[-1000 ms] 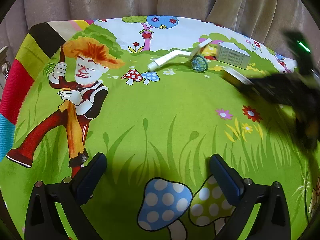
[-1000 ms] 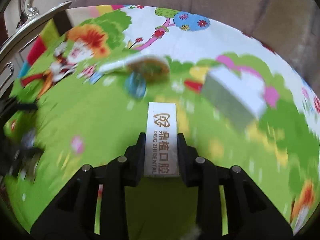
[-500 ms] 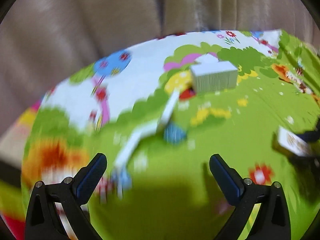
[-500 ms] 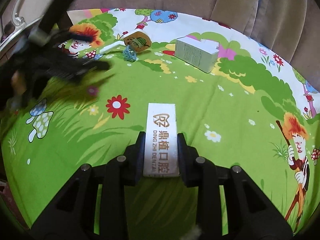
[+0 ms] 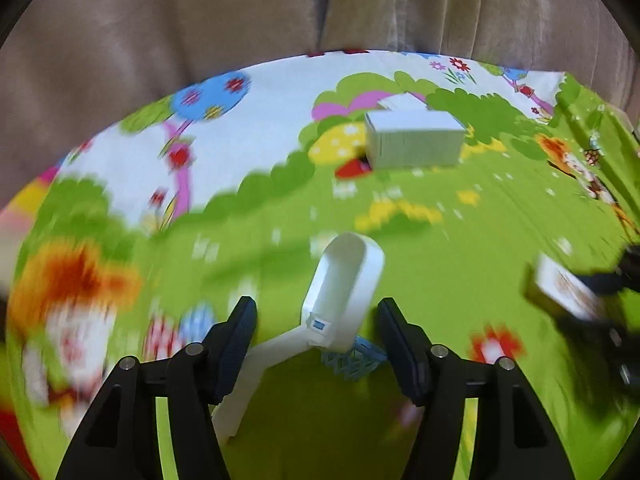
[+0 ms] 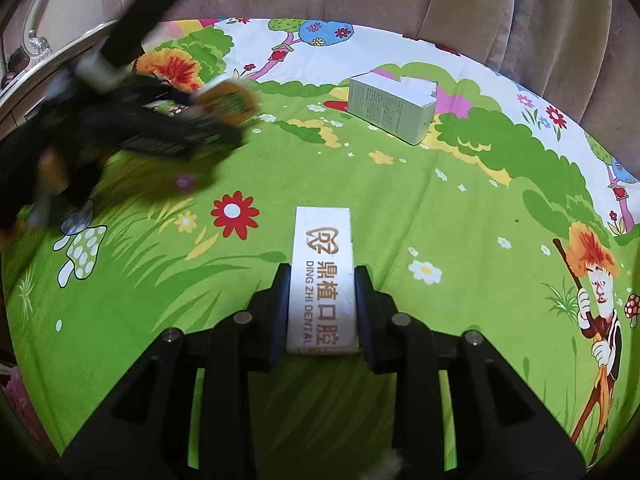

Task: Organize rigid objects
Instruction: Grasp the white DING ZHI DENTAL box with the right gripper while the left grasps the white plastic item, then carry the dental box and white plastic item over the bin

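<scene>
My left gripper [image 5: 316,344] is open, its jaws on either side of a white plastic toy [image 5: 340,296] with a long handle [image 5: 256,376] and a small blue net [image 5: 354,358]; the pads stand apart from it. My right gripper [image 6: 322,300] is shut on a white box [image 6: 322,276] printed "DING ZHI DENTAL" and holds it above the cartoon cloth; the box also shows blurred in the left wrist view [image 5: 564,292]. The left gripper shows blurred in the right wrist view [image 6: 132,128].
A white carton [image 5: 414,142] lies toward the far side of the green cartoon cloth [image 5: 460,240], also in the right wrist view [image 6: 390,106]. A beige curtain [image 5: 280,12] hangs behind. A metal rail [image 6: 36,40] runs at the left.
My left gripper has swung right and moved forward until the white toy sits between its open jaws. My right gripper has kept hold of the dental box and stayed nearly still.
</scene>
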